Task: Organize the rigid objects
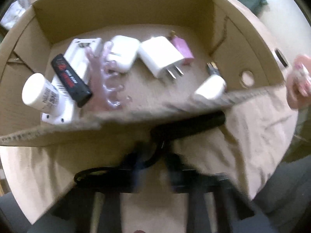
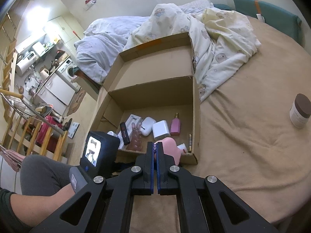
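An open cardboard box (image 2: 196, 120) lies on the tan bed sheet (image 2: 243, 136). On its floor lie a white bottle (image 1: 38, 91), a black stick (image 1: 71, 79), a white earbud case (image 1: 122, 53), a white plug charger (image 1: 161, 58), a pink perfume bottle (image 2: 175, 125) and a small white cap (image 1: 210, 87). My right gripper (image 2: 155, 145) hovers at the box's near edge, shut on a pink item (image 2: 171, 147) with purple beads between the pads. In the blurred left wrist view my left gripper (image 1: 153, 165) points down at the near box wall, jaws together, beside a black cable (image 1: 93, 174); whether it holds anything is unclear.
A brown-lidded jar (image 2: 300, 113) stands on the sheet at the right. A rumpled quilt (image 2: 219, 44) lies behind the box. The person's grey-clad leg (image 2: 44, 172) and forearm sit at the left. The bed's edge drops to the room at the left.
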